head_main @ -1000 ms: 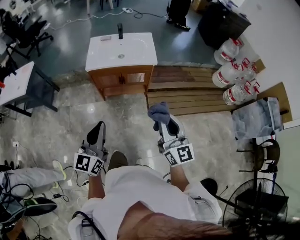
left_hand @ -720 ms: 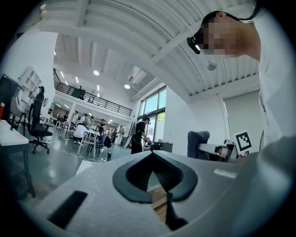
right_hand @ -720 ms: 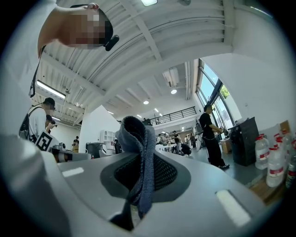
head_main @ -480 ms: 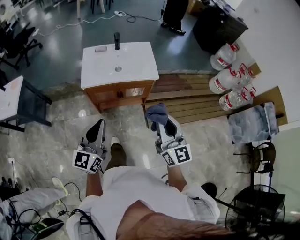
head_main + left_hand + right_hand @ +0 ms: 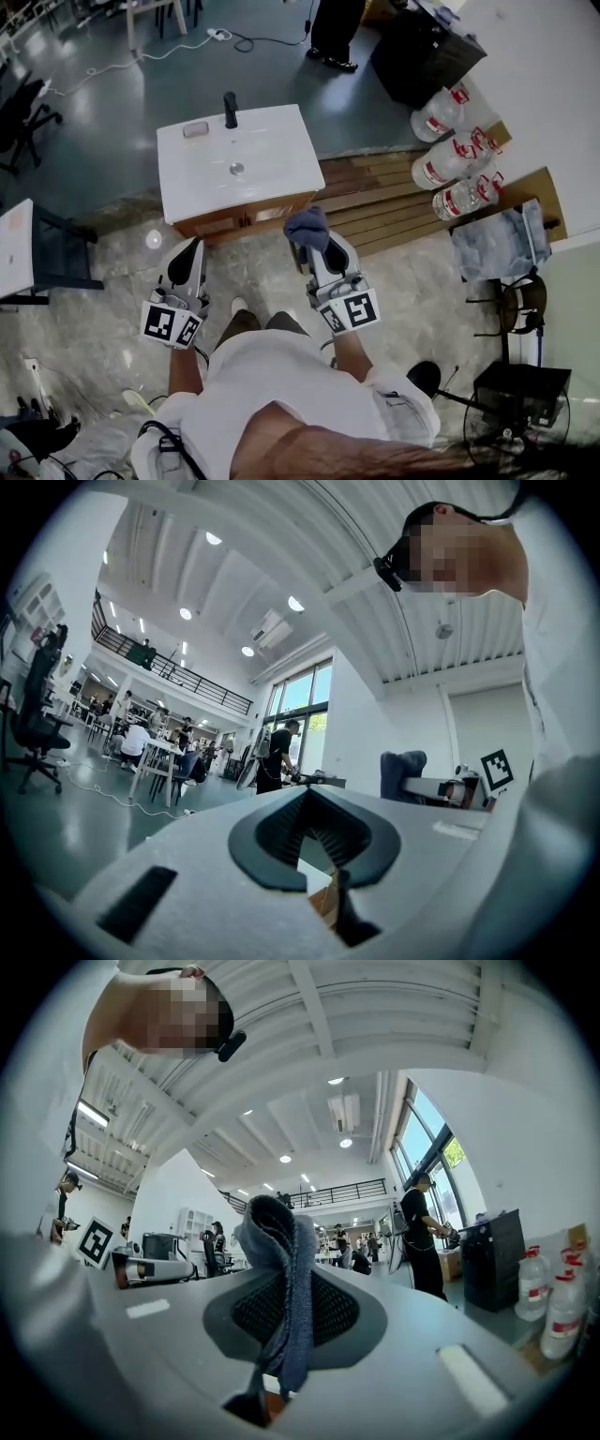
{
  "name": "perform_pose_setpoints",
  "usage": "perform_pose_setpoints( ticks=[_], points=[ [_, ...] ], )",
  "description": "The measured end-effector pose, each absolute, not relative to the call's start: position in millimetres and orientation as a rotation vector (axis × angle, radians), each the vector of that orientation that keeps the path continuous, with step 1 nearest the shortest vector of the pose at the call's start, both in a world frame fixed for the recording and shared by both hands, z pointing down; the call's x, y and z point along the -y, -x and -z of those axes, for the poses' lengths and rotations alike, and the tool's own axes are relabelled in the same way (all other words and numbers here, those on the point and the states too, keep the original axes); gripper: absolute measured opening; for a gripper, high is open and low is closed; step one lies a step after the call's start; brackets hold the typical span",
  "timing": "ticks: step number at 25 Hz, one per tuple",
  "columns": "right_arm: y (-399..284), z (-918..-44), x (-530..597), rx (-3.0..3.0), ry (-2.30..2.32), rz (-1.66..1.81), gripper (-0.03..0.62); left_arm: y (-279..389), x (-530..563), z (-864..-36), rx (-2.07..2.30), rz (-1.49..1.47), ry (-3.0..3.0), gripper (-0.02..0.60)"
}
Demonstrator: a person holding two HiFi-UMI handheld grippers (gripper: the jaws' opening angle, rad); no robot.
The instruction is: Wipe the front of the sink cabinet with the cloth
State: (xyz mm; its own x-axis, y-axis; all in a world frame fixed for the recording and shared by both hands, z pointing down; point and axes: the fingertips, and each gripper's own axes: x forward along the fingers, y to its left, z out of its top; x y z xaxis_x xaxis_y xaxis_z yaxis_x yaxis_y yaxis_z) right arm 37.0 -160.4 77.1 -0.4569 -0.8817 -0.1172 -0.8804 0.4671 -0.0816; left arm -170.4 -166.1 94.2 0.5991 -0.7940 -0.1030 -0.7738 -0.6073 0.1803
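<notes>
The sink cabinet has a white basin top (image 5: 234, 169) with a black tap (image 5: 230, 110), and a strip of its wooden front (image 5: 239, 221) shows below. My right gripper (image 5: 316, 247) is shut on a blue-grey cloth (image 5: 306, 227), held just short of the cabinet's right front corner. In the right gripper view the cloth (image 5: 279, 1241) stands bunched up out of the closed jaws (image 5: 291, 1288). My left gripper (image 5: 190, 253) is shut with nothing in it, near the cabinet's left front. In the left gripper view its dark pads (image 5: 281, 832) meet at the tips.
Large water bottles (image 5: 450, 159) lie on wooden planks (image 5: 375, 202) right of the cabinet. A black cabinet (image 5: 412, 52) stands behind them. A dark table (image 5: 47, 258) is at the left, a stool (image 5: 517, 305) and a black box (image 5: 520, 389) at the right. A person (image 5: 333, 28) stands at the back.
The person holding the grippers has walked forward, so the sink cabinet is now much nearer both grippers. The right gripper still holds the cloth; the left stays shut.
</notes>
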Motion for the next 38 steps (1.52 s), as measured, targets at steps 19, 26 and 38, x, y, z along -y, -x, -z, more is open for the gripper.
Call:
perform_pose_setpoints(
  ticks=[19,26,38],
  points=[
    [-24.4,-101.8,240.4,-2.657,1.481,0.099,0.057,189.3,220.2,-119.3,1.431,0.207,-2.596,0.003],
    [-4.1,-161.3,259.8,-2.684,1.495,0.091,0.057,218.1,233.4,-180.6,1.468,0.184,-2.576,0.003],
    [-13.5,-385.3,238.3,-2.677,1.414,0.042,0.057,193.9,219.5,-395.5,1.524,0.212,-2.632,0.003]
  ],
)
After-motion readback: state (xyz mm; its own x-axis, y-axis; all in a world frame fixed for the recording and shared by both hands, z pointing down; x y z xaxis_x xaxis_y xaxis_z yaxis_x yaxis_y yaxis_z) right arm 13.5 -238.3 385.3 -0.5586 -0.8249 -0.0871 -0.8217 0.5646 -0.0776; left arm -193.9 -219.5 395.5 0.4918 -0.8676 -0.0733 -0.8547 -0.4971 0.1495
